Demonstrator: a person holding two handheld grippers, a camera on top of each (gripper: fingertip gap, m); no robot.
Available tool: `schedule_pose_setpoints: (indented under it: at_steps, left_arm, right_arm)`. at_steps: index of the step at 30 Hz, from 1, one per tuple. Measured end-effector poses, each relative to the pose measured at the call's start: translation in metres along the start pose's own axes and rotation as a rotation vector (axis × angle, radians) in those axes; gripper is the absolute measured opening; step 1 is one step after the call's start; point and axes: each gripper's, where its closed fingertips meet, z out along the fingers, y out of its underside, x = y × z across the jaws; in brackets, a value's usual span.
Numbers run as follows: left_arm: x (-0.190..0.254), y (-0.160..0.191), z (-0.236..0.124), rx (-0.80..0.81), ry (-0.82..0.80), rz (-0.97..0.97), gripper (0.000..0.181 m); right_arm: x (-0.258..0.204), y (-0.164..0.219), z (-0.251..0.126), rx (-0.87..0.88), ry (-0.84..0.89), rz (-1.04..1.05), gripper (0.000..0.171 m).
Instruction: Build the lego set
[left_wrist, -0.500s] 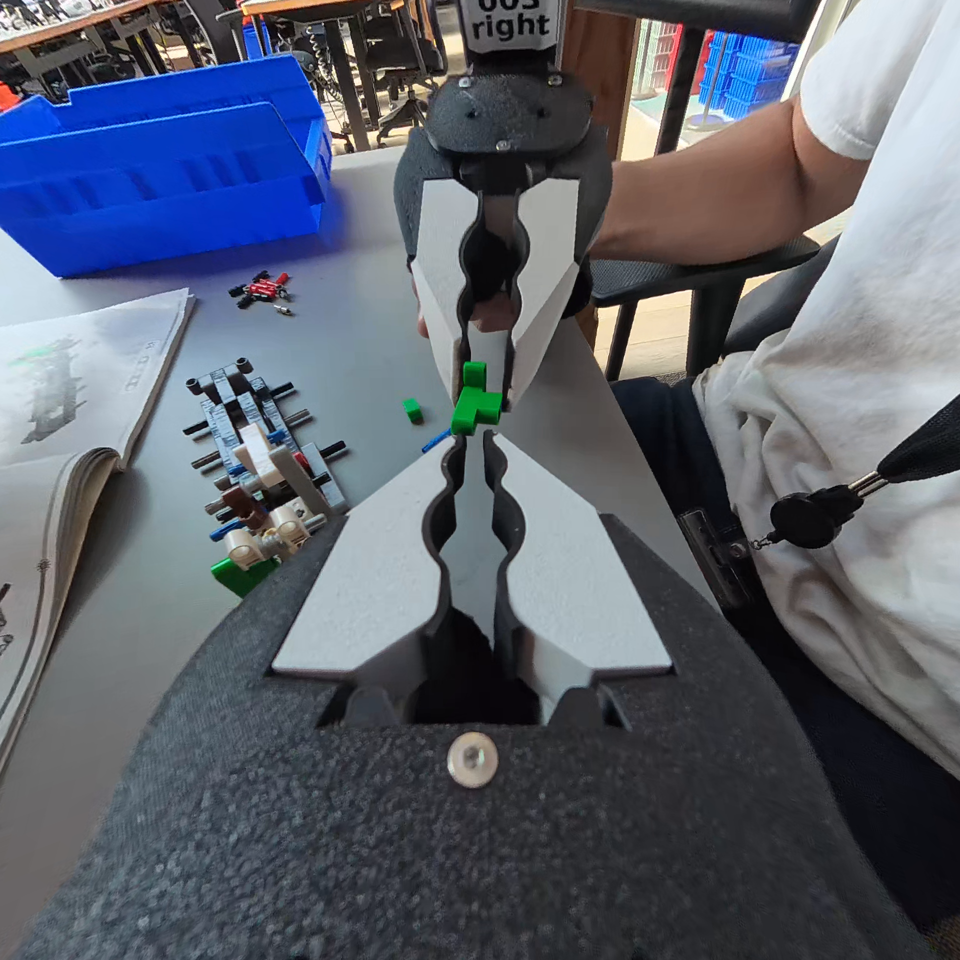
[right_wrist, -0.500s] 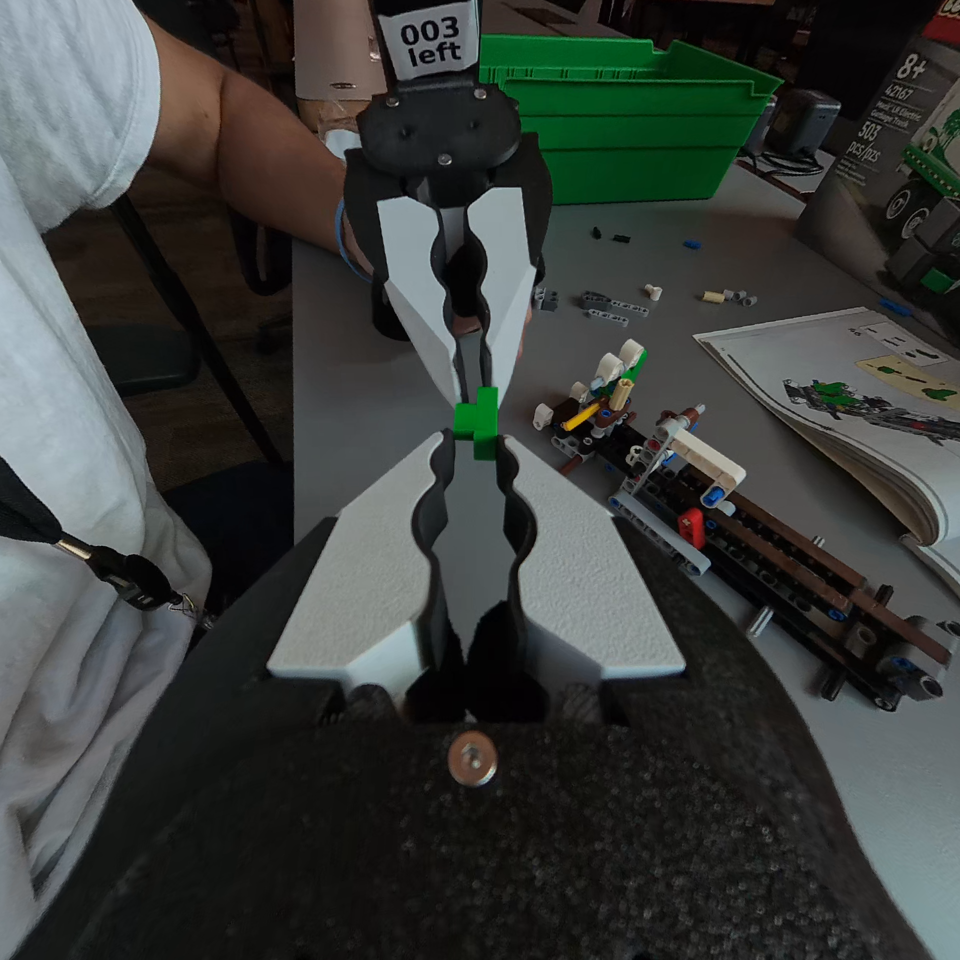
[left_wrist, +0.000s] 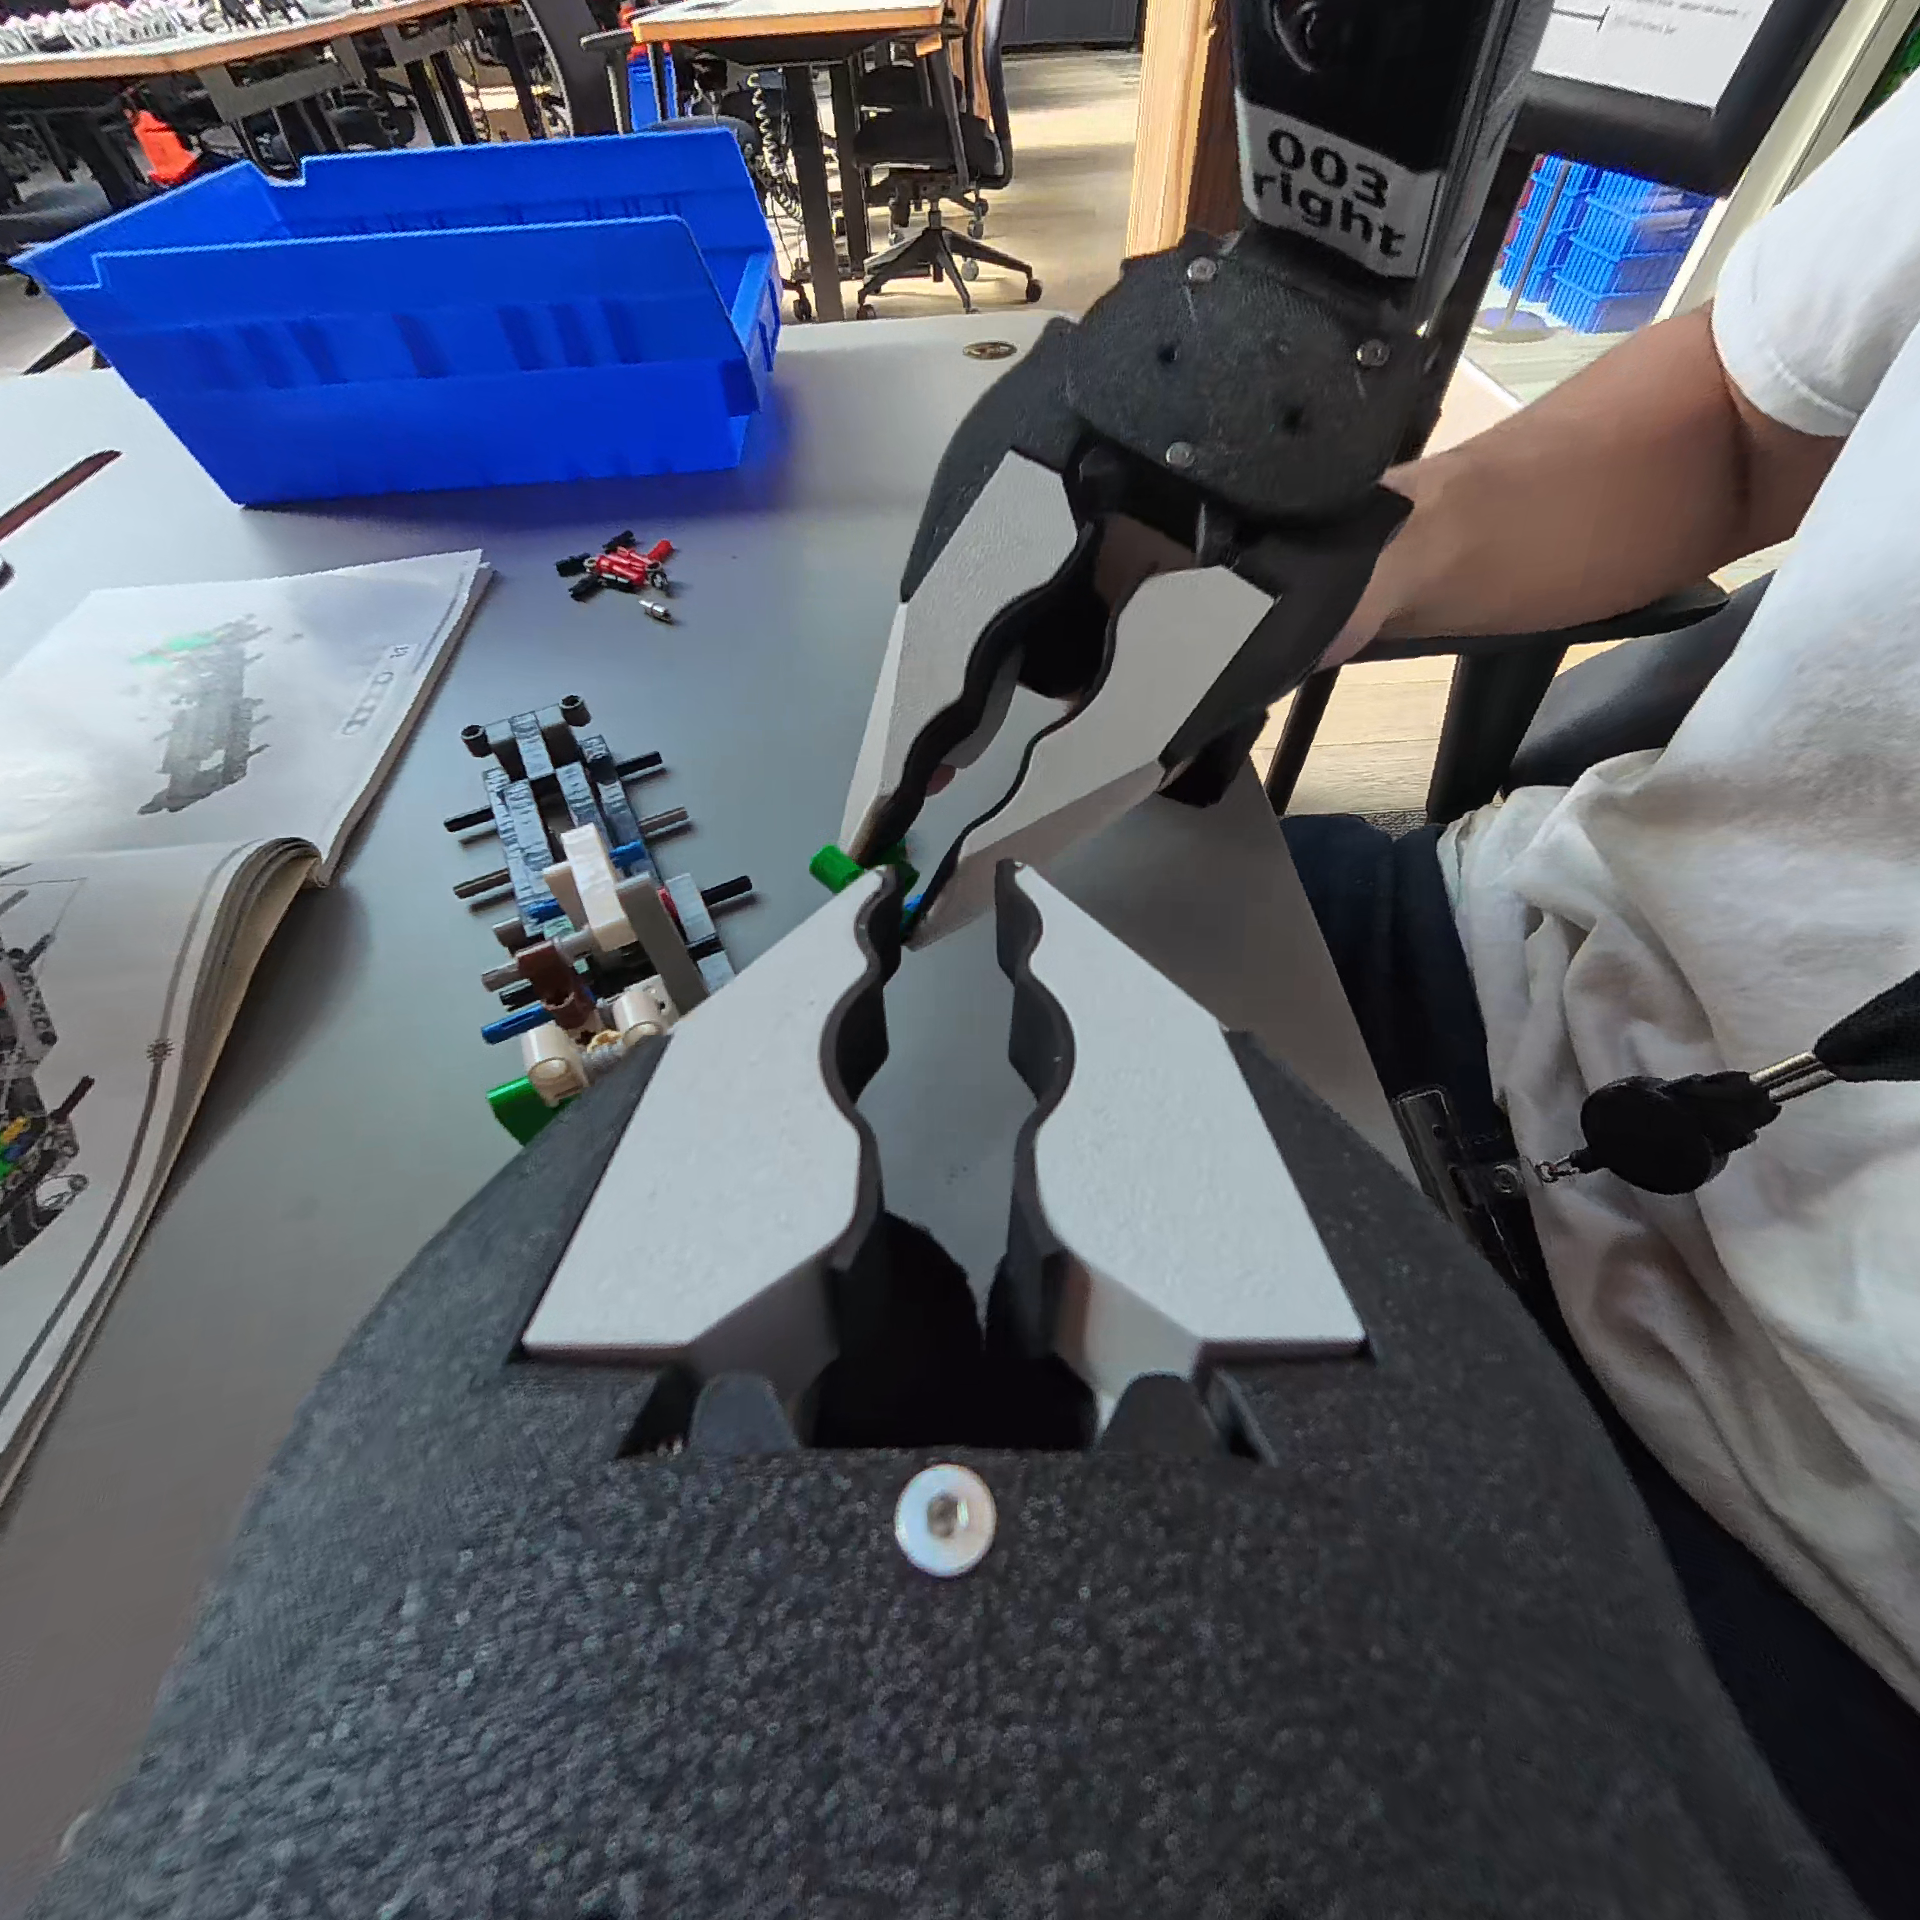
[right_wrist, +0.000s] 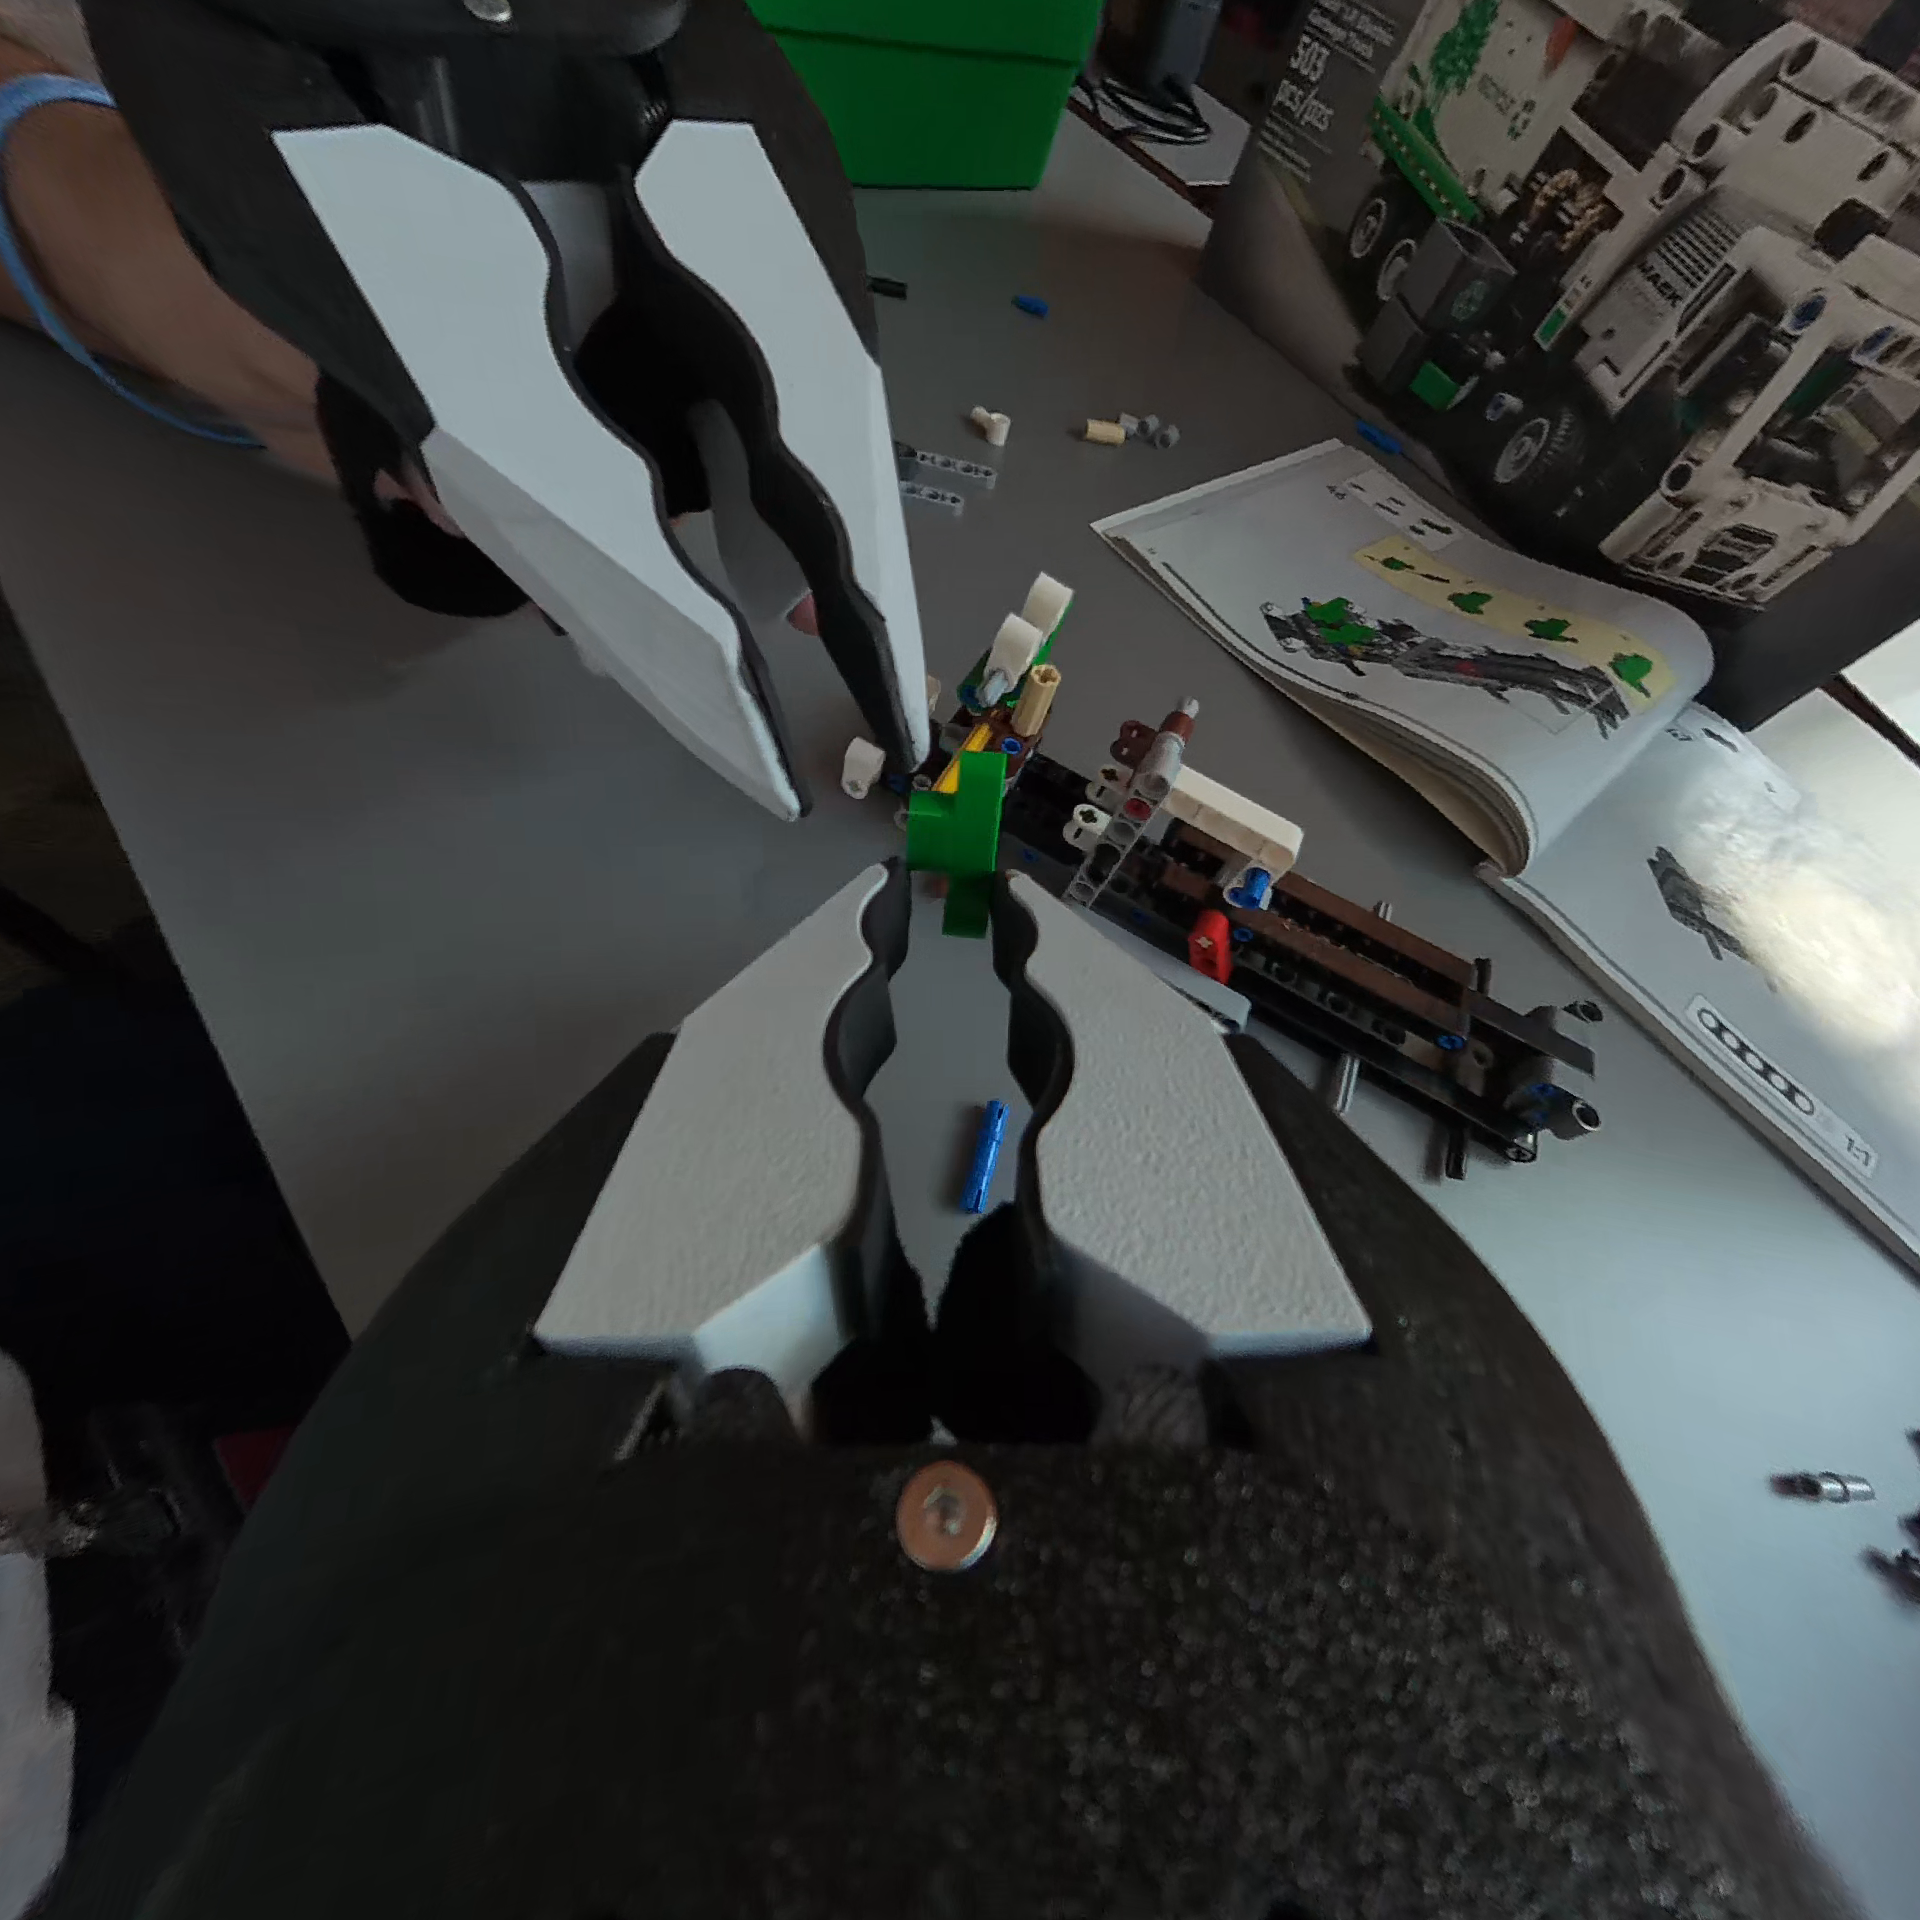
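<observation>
My right gripper (right_wrist: 954, 878) is shut on a green L-shaped lego piece (right_wrist: 956, 831) and holds it just above the grey table (right_wrist: 520, 831). My left gripper (left_wrist: 945, 878) is open and empty. Its tips also show in the right wrist view (right_wrist: 852, 784), a little apart from the green piece on its upper left. In the left wrist view the right gripper (left_wrist: 894, 894) comes in tilted from the upper right, tip to tip with mine. A blue pin (right_wrist: 982, 1153) lies on the table under the right gripper. The long dark chassis build (left_wrist: 592, 883) (right_wrist: 1351, 956) lies beside both grippers.
An open instruction booklet (left_wrist: 208, 727) (right_wrist: 1455, 644) lies past the chassis. A blue bin (left_wrist: 416, 343) and small red and black parts (left_wrist: 618, 569) sit at the back. A green bin (right_wrist: 935, 94), the set's box (right_wrist: 1610, 260) and loose small parts (right_wrist: 1122, 428) also show. The person sits at the table edge. Only a small space, under 4 cm, lies between the two pairs of fingers.
My left gripper has opened. The right gripper has tilted and come closer with the green piece. A blue pin now lies on the table between the right fingers.
</observation>
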Motion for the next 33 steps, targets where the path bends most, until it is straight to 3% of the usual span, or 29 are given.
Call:
schedule_pose_setpoints:
  at_steps: [6, 8, 18, 24, 33]
  left_arm:
    - [0.001, 0.001, 0.004, -0.005, -0.02, -0.01, 0.013]
    - [0.001, -0.001, 0.003, 0.005, -0.019, -0.02, 0.0]
    - [-0.011, 0.003, -0.001, -0.005, -0.053, -0.071, 0.0]
    - [-0.023, 0.005, -0.003, -0.024, -0.146, -0.055, 0.011]
    - [-0.014, 0.007, 0.001, -0.025, -0.054, -0.161, 0.008]
  right_arm:
    - [-0.002, -0.008, 0.003, 0.046, 0.081, 0.062, 0.014]
    - [-0.001, -0.007, 0.003, 0.038, 0.099, 0.05, 0.015]
    - [0.001, -0.003, 0.005, 0.01, 0.092, 0.093, 0.014]
    - [0.005, -0.004, 0.003, 0.012, 0.13, 0.075, 0.014]
    - [-0.005, -0.007, 0.002, 0.015, 0.107, 0.013, 0.013]
